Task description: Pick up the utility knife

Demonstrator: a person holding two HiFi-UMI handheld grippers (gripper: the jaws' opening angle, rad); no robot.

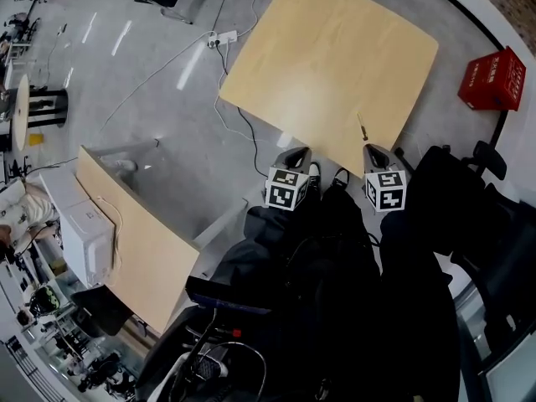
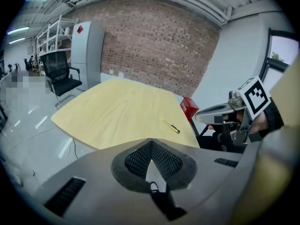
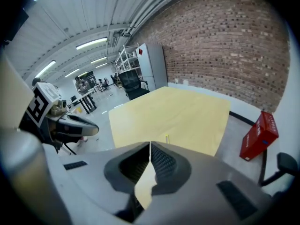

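Note:
A slim yellow utility knife (image 1: 362,126) lies near the close edge of the pale wooden table (image 1: 327,57). It shows to the right in the left gripper view (image 2: 171,126) and just over the jaw tips in the right gripper view (image 3: 167,138). My left gripper (image 1: 295,152) hovers off the table's near edge, left of the knife, its jaw tips touching with nothing between them (image 2: 150,142). My right gripper (image 1: 374,150) hangs just short of the knife, shut and empty (image 3: 150,145). Neither gripper touches the knife.
A red box (image 1: 494,78) stands on the floor right of the table. A power strip (image 1: 222,38) with trailing cables lies on the floor at the table's far left. A second wooden tabletop (image 1: 142,241) is at the left. A black office chair (image 2: 61,76) stands beyond the table.

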